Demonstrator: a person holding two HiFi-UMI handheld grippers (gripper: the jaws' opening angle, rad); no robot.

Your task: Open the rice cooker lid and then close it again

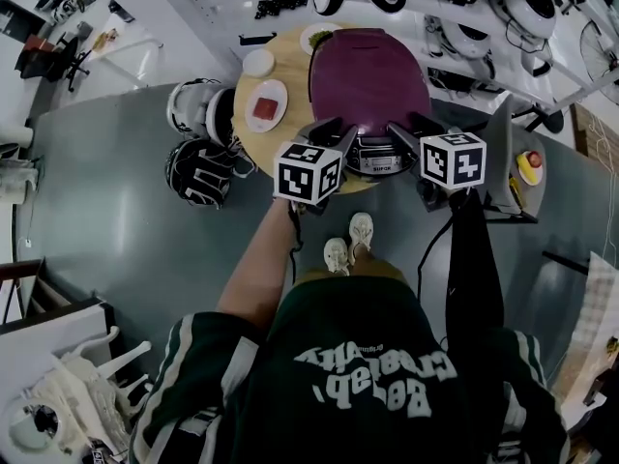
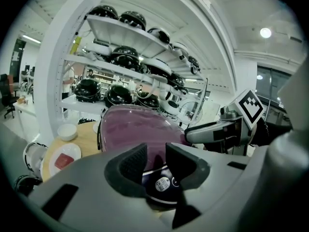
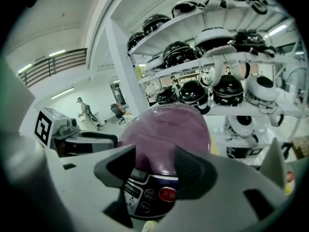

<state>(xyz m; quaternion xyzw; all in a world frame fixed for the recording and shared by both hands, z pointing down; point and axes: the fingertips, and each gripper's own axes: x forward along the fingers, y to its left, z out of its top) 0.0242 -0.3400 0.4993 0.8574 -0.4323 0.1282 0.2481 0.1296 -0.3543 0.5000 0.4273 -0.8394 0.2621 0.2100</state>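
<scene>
Grey floor [image 1: 116,211], racks of helmets [image 2: 120,33] behind. Round wooden desk [image 1: 290,51] right in front of the person. On it sits the rice cooker [image 1: 379,155], near edge of the desk, its purple lid [image 1: 368,80] down and flat on the body.

Left tongs [image 1: 334,131] and right tongs [image 1: 411,129] point at the cooker's front, one either side of the middle. Both are spread and pinch nothing; past each gap you see only the cooker's front. No contact with the lid that I can make out.

Step, as I read it: lined up at the front for the opening; lid not up yet. Next move probably calls for finding the lid release at the front rim and pressing or lifting there. Which part is the release, I can't tell.

Views:
- Head view alone shows both tongs flanking the cooker, plus a white plate with a red piece [image 1: 266,104] and a small bowl [image 1: 258,62] to the left.
- Right gripper view alone shows the control panel [image 3: 145,195] and its red button [image 3: 168,194].
- Left gripper view shows a round sticker [image 2: 162,182] low on the front instead.
</scene>
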